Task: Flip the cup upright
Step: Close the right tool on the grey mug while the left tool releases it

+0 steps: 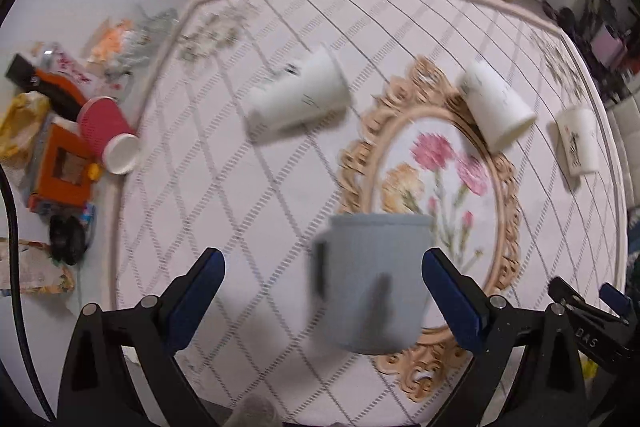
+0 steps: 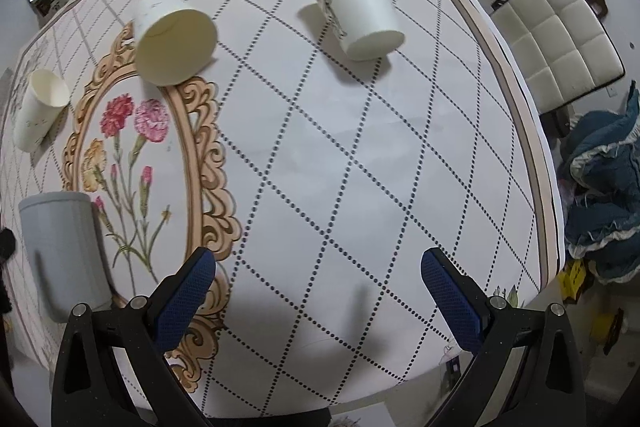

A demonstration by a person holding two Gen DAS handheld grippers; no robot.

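Note:
A grey mug [image 1: 376,279] stands upside down on the patterned tablecloth, its handle to the left. My left gripper [image 1: 324,263] is open, its blue pads either side of the mug without touching it. The mug also shows at the left of the right wrist view [image 2: 64,251]. Three white paper cups lie on their sides: one [image 1: 296,95], one [image 1: 496,107] and one [image 1: 578,141]; in the right wrist view they are the cup [image 2: 36,111], the cup [image 2: 172,39] and the cup [image 2: 356,3]. My right gripper [image 2: 318,267] is open and empty over bare cloth.
A red paper cup [image 1: 108,133] lies among clutter, an orange box [image 1: 64,167] and bags, left of the table. The table edge [image 2: 536,147] curves on the right, with a white chair [image 2: 556,39] and blue fabric [image 2: 600,211] beyond it.

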